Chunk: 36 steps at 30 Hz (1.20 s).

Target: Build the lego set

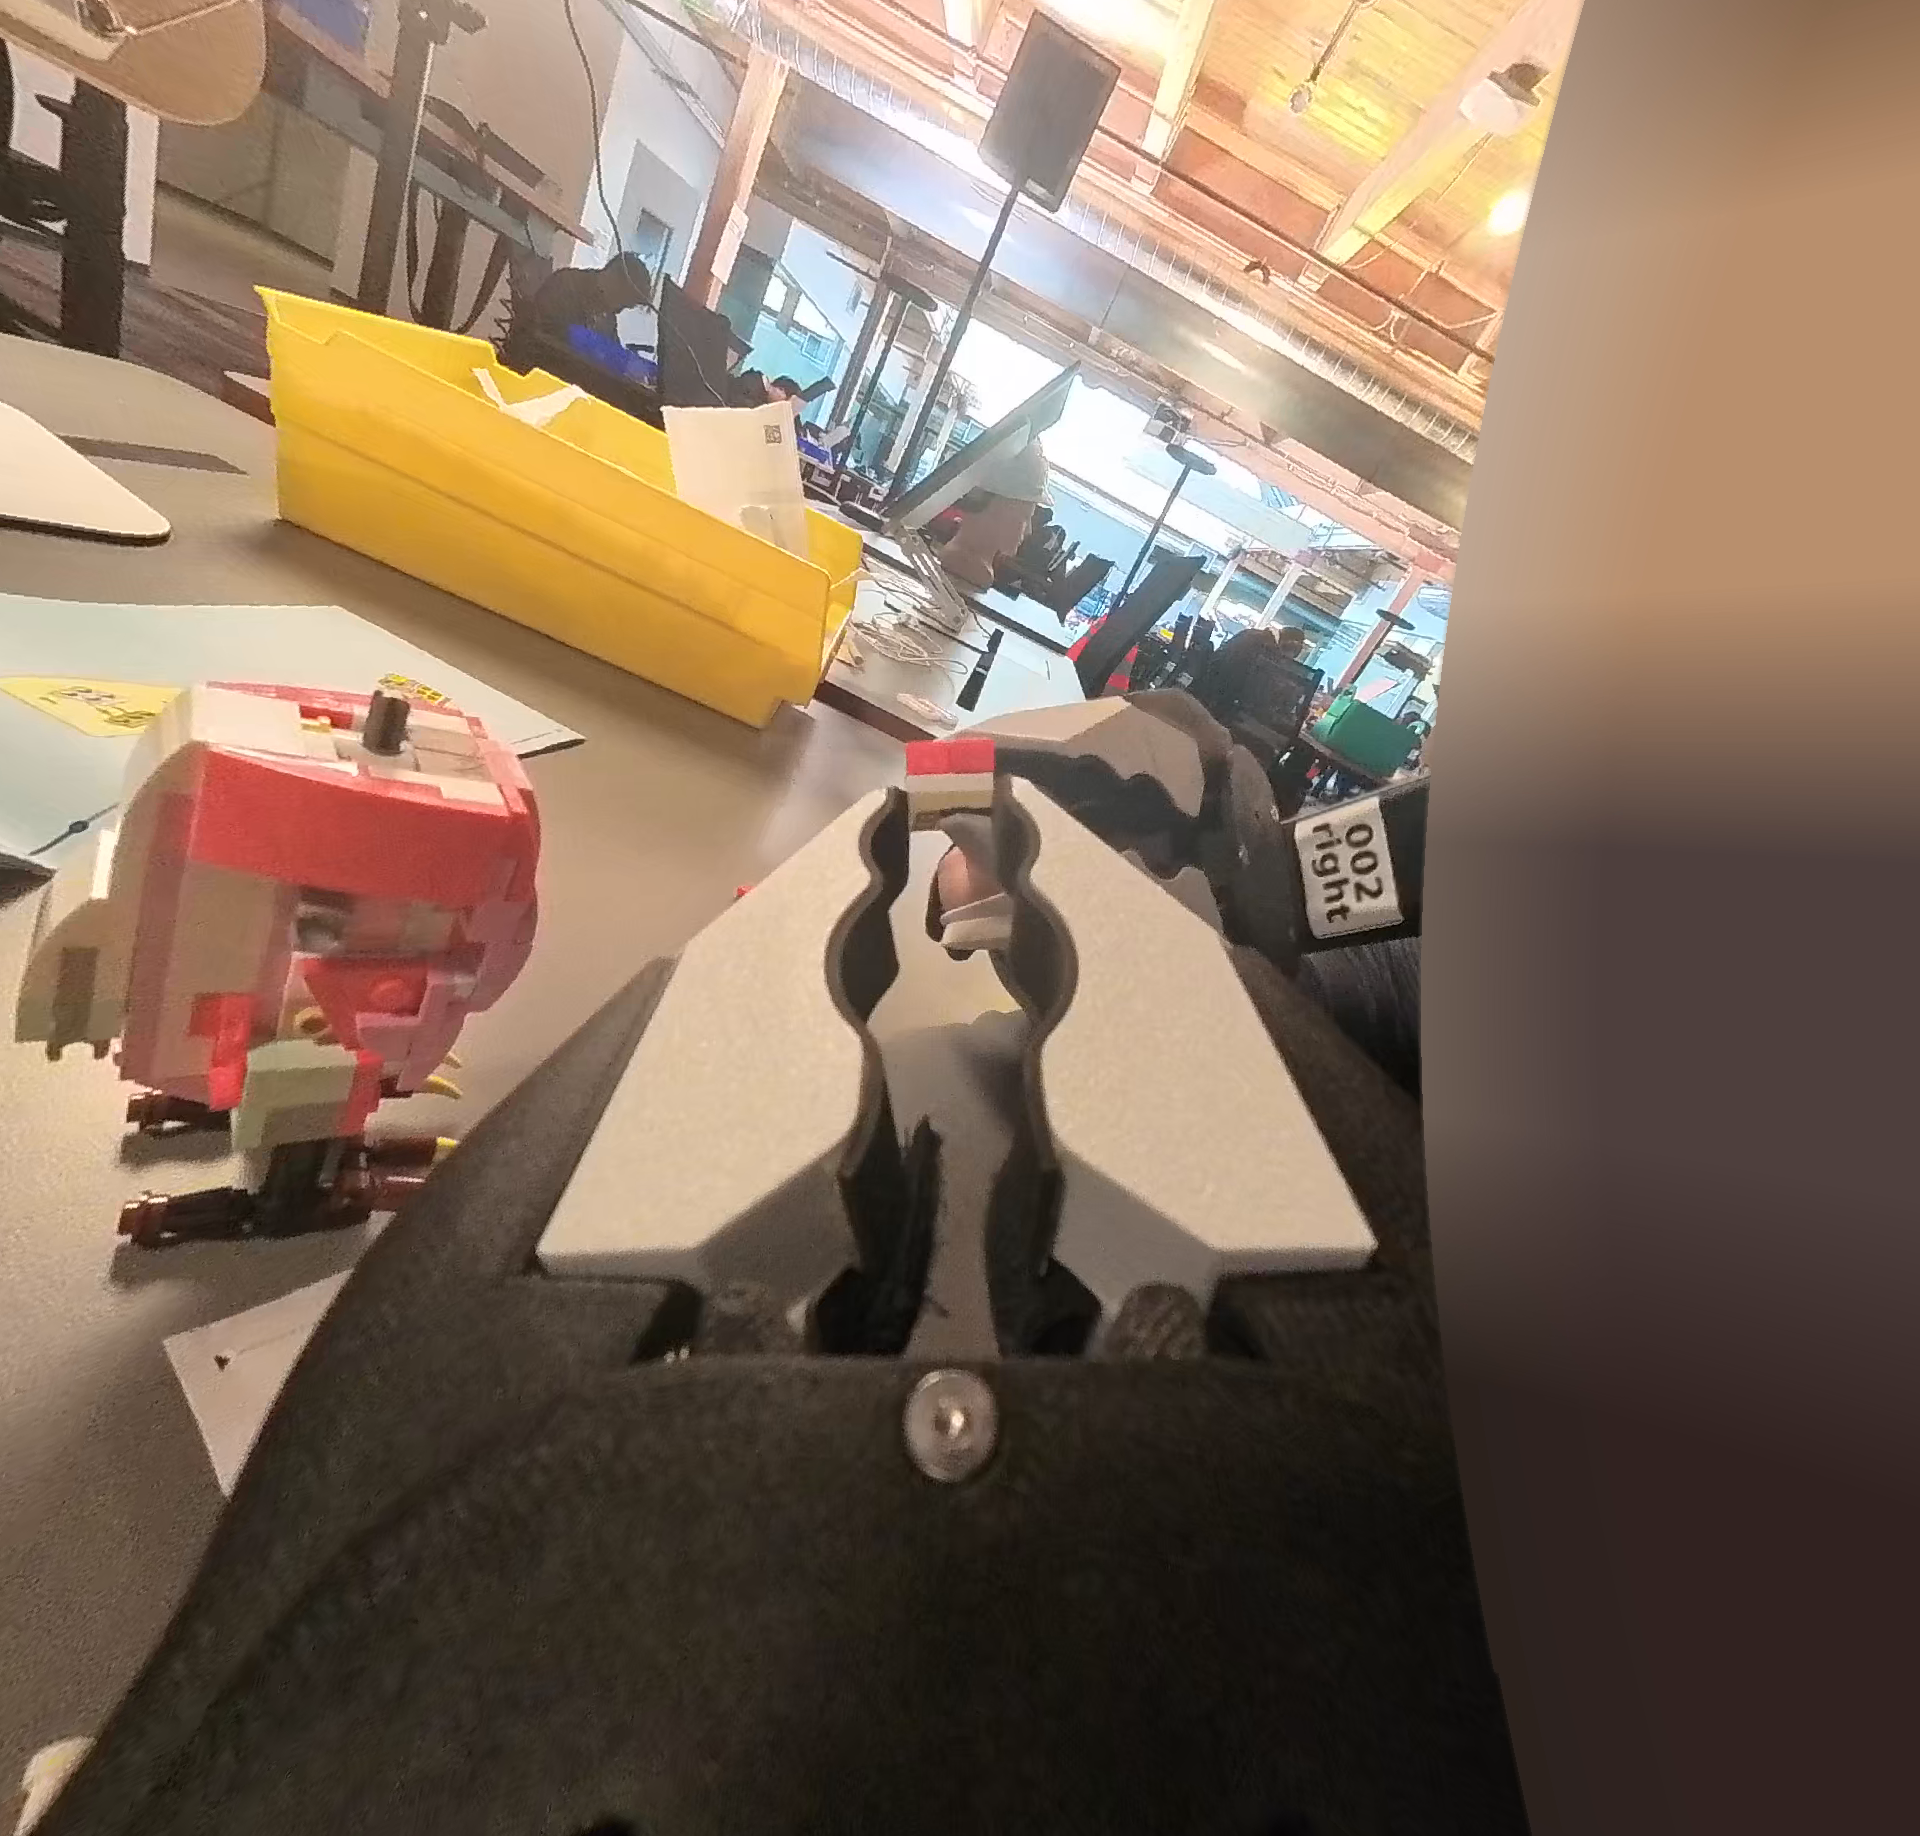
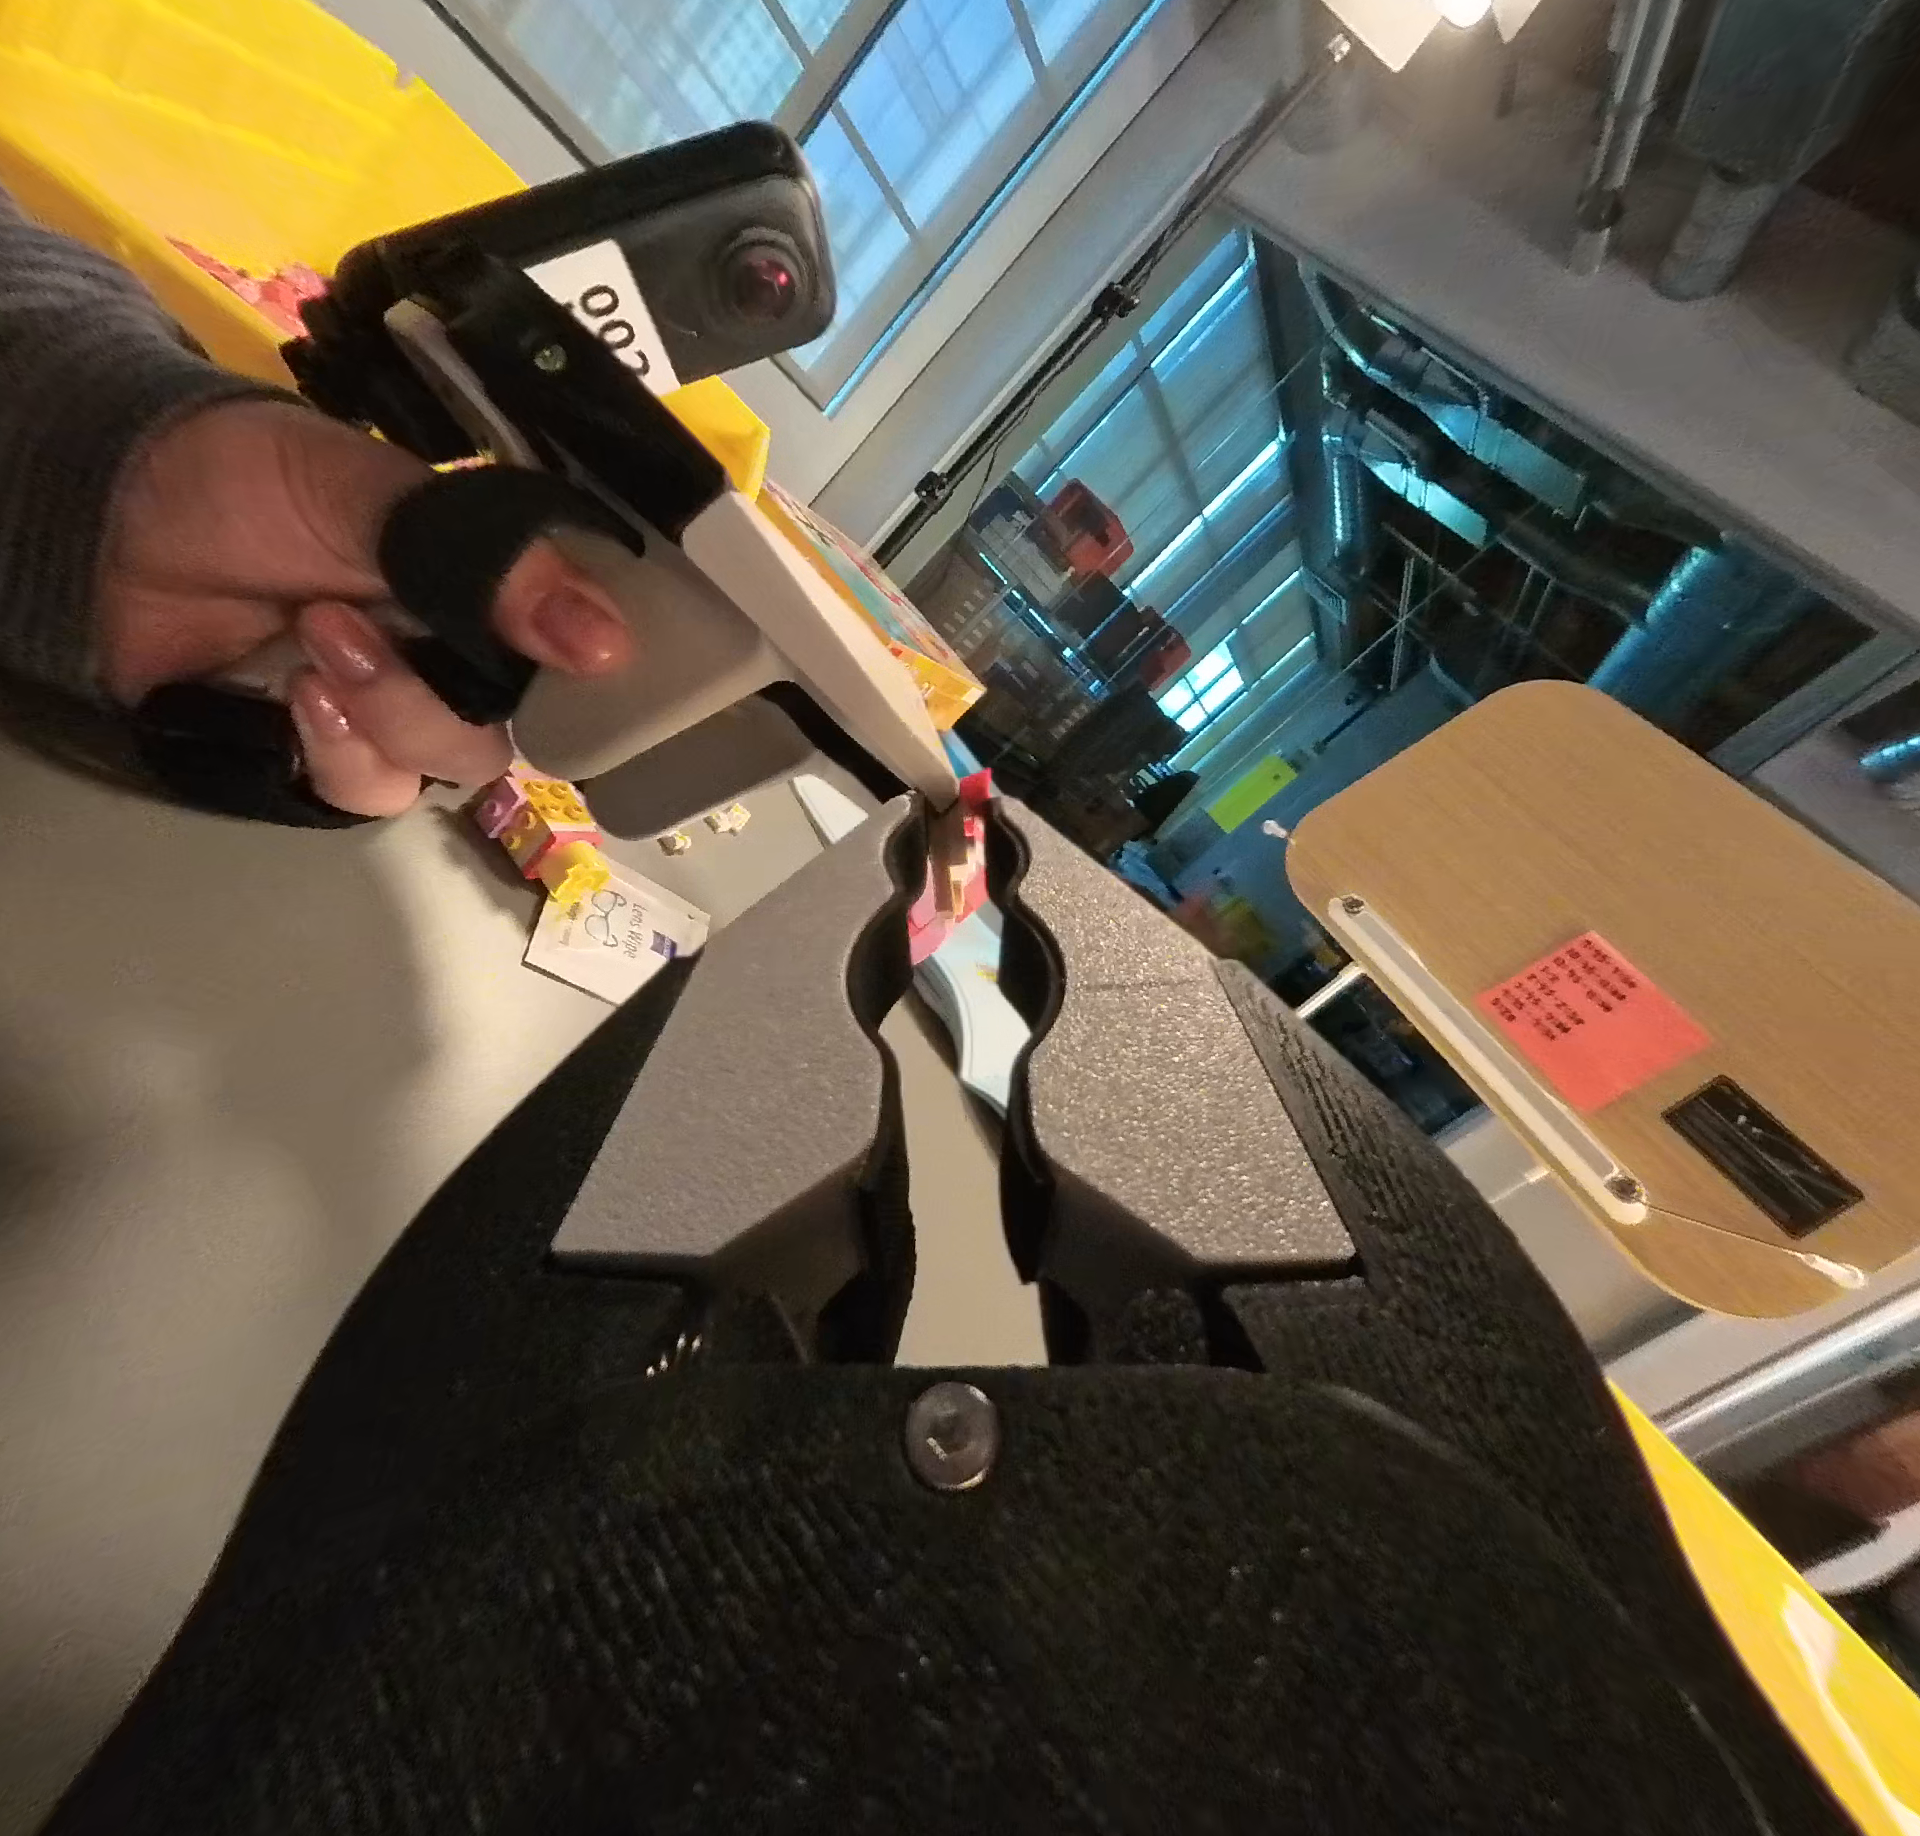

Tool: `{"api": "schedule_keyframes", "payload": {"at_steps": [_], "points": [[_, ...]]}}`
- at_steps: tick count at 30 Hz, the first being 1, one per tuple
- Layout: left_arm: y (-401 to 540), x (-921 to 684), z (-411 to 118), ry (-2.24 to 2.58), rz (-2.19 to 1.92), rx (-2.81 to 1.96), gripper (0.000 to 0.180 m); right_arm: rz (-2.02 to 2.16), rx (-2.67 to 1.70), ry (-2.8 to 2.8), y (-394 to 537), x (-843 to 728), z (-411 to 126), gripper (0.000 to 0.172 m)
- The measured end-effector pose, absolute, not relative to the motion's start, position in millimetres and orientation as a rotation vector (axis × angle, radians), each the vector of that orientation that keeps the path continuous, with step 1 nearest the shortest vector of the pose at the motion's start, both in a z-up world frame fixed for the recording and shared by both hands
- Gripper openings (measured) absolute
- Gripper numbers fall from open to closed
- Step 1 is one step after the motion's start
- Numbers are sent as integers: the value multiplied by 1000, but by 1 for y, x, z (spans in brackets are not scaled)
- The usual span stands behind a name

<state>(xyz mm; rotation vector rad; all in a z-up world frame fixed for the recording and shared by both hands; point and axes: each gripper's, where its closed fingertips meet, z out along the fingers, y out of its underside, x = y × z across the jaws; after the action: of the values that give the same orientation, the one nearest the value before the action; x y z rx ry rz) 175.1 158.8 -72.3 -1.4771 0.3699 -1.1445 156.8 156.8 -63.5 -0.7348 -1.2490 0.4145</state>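
Left gripper (image 1: 951,799) narrow, both tips clamped on a small red, white and tan brick stack (image 1: 954,784); right gripper (image 2: 951,841) pinches the same stack (image 2: 948,882) from the other side, tips nearly touching the left one's. Just left on the grey table (image 1: 644,820): a red and pink brick-built bird figure (image 1: 281,955). Farther back, a yellow bin (image 1: 540,529) holding papers.

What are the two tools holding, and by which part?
Both tools, left and right, grip one small red, white and tan brick piece: left across its tan base, right from the far side.
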Motion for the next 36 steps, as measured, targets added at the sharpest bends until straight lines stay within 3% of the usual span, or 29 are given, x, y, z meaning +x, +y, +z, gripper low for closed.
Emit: {"api": "schedule_keyframes", "payload": {"at_steps": [17,23,30,36], "points": [[161,170,-69,319,-1212,-1451,15,464,-680,-1242,156,159,-63,12],[163,170,-71,306,-1243,-1469,15,442,-655,-1233,155,159,-61,29],[160,177,-75,334,-1276,-1495,15,375,-638,-1237,157,157,-64,10],[160,176,-74,325,-1286,-1487,14,382,-675,-1227,158,157,-63,9]]}}
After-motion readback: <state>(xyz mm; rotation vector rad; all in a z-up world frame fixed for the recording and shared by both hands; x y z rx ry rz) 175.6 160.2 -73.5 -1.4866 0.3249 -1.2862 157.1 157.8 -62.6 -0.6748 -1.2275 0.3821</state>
